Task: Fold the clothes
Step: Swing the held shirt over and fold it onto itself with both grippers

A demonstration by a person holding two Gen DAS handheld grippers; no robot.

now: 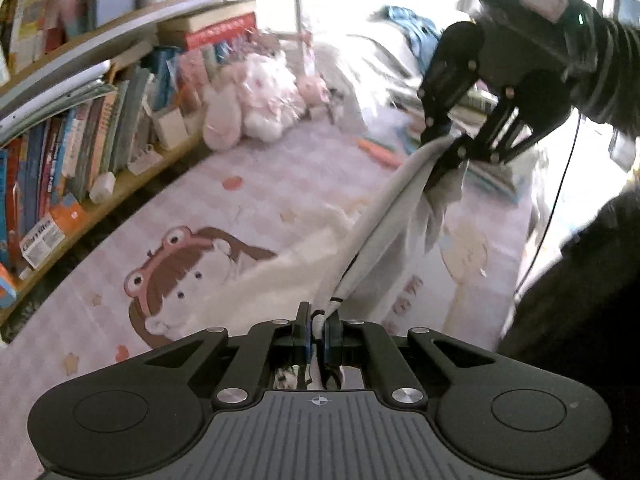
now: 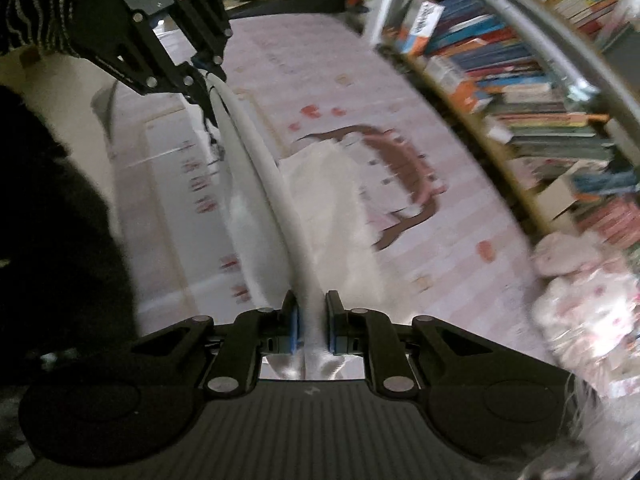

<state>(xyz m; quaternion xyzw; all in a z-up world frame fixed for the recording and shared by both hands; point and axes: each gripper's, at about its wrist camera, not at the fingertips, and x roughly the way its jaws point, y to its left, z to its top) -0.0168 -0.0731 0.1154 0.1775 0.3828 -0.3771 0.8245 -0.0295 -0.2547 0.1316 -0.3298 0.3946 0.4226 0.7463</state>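
Over one pink mat (image 1: pixel 120 216), two tongs (left (image 1: pixel 317 334), right (image 2: pixel 310 326)) pinch one seemingly pale garment (image 1: pixel 384 224).

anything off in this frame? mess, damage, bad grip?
No damage or spill shows. Both tongs, left and right, are shut on one edge of the pale garment, held taut between them while the rest hangs bunched above the pink mat. An orange object lies loose on the mat.
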